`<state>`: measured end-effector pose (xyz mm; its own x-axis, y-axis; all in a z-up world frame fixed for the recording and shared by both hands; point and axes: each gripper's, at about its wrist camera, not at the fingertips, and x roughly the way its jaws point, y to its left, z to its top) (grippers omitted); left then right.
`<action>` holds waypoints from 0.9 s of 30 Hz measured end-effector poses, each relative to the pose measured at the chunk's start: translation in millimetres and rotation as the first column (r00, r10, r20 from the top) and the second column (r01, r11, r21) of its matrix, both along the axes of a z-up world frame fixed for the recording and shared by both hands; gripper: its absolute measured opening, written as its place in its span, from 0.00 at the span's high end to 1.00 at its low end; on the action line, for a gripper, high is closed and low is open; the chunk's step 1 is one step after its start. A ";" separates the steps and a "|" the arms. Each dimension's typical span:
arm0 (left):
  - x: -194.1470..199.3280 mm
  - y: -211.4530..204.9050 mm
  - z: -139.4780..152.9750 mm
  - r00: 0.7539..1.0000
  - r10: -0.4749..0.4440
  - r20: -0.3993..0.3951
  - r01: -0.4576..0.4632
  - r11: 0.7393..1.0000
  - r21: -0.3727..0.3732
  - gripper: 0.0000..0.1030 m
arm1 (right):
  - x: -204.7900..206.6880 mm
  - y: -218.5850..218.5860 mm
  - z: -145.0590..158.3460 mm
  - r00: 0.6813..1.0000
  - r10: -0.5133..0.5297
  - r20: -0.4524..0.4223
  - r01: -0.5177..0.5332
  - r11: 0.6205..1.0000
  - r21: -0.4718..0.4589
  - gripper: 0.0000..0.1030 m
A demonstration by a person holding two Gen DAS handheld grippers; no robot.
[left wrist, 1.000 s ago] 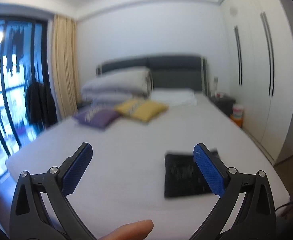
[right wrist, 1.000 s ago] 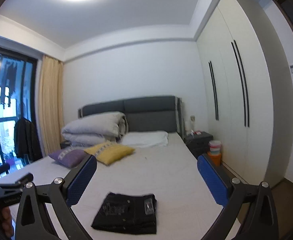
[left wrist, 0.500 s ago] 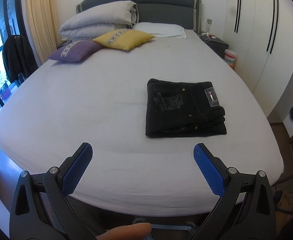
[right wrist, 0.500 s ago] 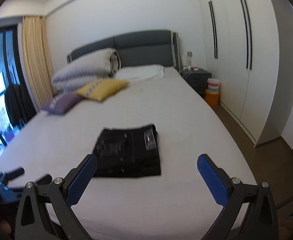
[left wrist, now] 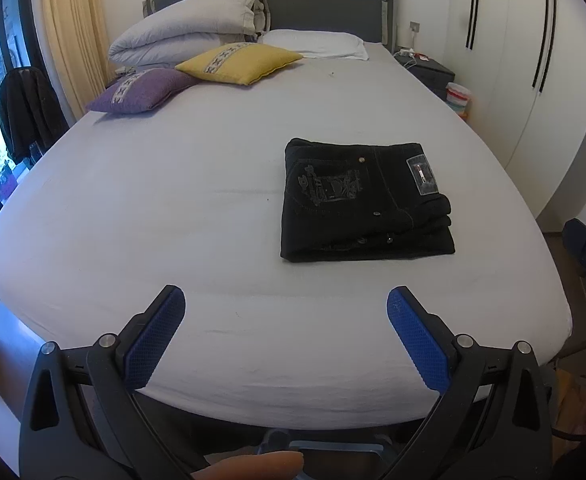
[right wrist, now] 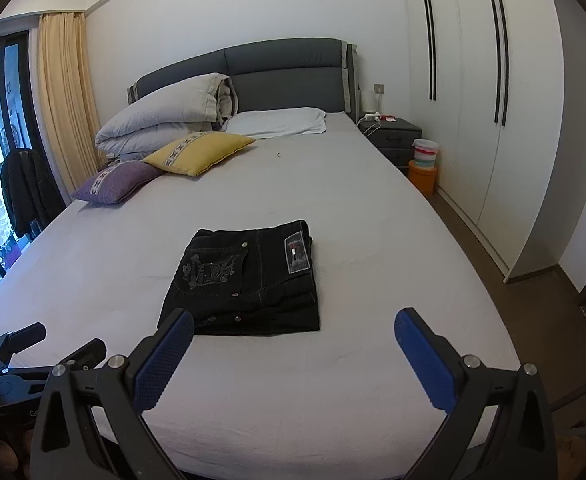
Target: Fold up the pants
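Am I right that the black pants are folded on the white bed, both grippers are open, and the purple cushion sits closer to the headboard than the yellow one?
Not quite. The black pants are folded on the bed, and the left gripper and right gripper are open, but the yellow cushion sits closer to the headboard than the purple cushion. The right wrist view shows it.

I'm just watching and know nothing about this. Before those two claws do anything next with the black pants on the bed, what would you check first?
1. Left claw open and empty: ok.
2. Right claw open and empty: ok.
3. Black pants already a compact folded stack: ok.
4. Pants lying flat on the bed, away from its edges: ok.
5. Cushions, yellow and purple, apart from the pants: ok.
6. Layers underneath evenly aligned: cannot tell.
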<state>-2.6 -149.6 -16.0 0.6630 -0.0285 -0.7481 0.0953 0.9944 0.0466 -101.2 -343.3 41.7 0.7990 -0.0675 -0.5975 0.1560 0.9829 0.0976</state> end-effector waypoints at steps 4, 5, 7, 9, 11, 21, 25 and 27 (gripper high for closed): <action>-0.5 1.5 -1.7 1.000 -0.001 -0.010 0.001 1.000 -0.010 0.00 | 0.8 3.6 -1.8 1.000 0.011 -0.009 -0.011 1.000 0.004 0.00; -0.4 1.6 -2.5 1.000 -0.002 -0.010 0.001 1.000 -0.013 0.00 | 1.0 4.7 -1.9 1.000 0.014 -0.011 -0.014 1.000 0.003 0.00; -2.0 2.5 -1.4 1.000 -0.001 -0.010 0.001 1.000 -0.018 0.00 | 1.2 7.3 -2.4 1.000 0.021 -0.016 -0.021 1.000 0.001 0.00; -2.2 4.1 -0.6 1.000 0.003 -0.010 -0.003 1.000 -0.020 0.00 | 1.6 9.6 -3.1 0.999 0.025 -0.024 -0.025 1.000 -0.002 0.00; -1.9 5.2 -0.7 1.000 0.005 -0.011 -0.006 1.000 -0.023 0.00 | 2.0 11.5 -4.3 0.999 0.030 -0.032 -0.030 1.000 -0.003 0.00; -0.3 7.4 -0.8 1.000 0.009 -0.009 -0.009 0.999 -0.035 0.00 | 2.8 18.6 -8.6 0.998 0.040 -0.055 -0.040 0.999 -0.006 0.00; 0.2 7.4 -1.0 1.000 0.011 -0.012 -0.011 0.999 -0.034 0.00 | 3.0 21.3 -10.0 0.997 0.043 -0.063 -0.043 0.999 -0.007 0.00; 0.5 7.1 -0.7 1.000 0.010 -0.012 -0.010 0.999 -0.035 0.00 | 2.7 21.9 -10.5 0.997 0.044 -0.065 -0.044 0.999 -0.007 0.00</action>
